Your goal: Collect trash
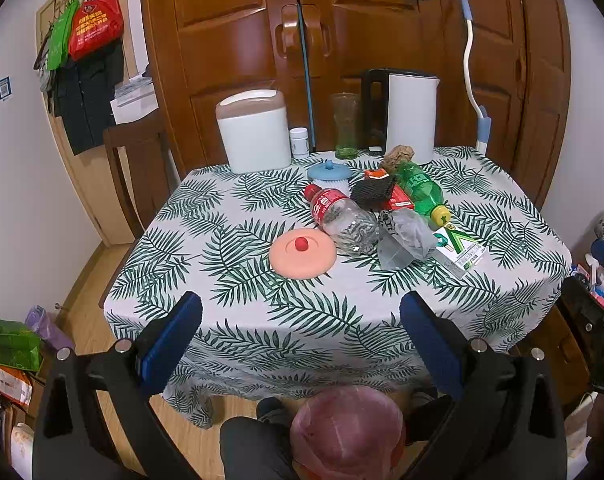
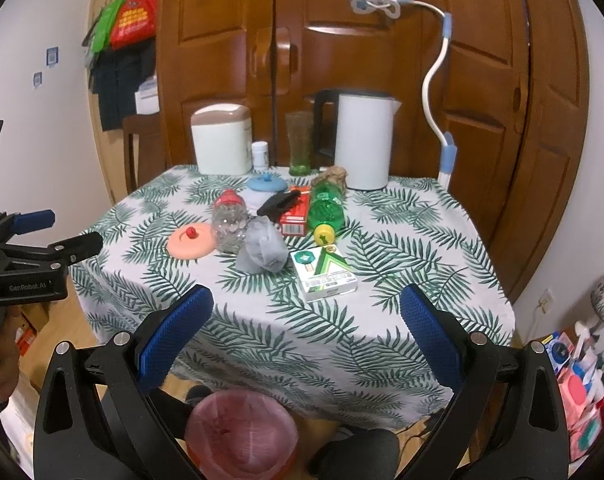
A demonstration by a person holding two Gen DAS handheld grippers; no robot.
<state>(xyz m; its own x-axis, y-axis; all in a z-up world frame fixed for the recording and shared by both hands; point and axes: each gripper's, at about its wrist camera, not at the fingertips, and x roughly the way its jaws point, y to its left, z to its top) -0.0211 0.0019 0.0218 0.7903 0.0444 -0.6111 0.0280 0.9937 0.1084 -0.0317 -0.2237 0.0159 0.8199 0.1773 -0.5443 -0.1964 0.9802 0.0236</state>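
Left wrist view: the left gripper [image 1: 301,322] hangs short of the table's near edge, fingers wide apart and empty, apparently staged for a first approach. The trash sits clustered right of centre on the tablecloth [image 1: 238,320]: clear bottle [image 1: 344,220], green bottle [image 1: 420,190], crumpled wrapper [image 1: 406,238], green-white carton [image 1: 460,250]. All lie well ahead of the fingers.

Right wrist view: the right gripper [image 2: 307,320] is likewise spread and holding nothing. The carton [image 2: 328,276] lies nearest, just beyond its fingertips. A pink-lined bin [image 2: 242,432] waits below both grippers.
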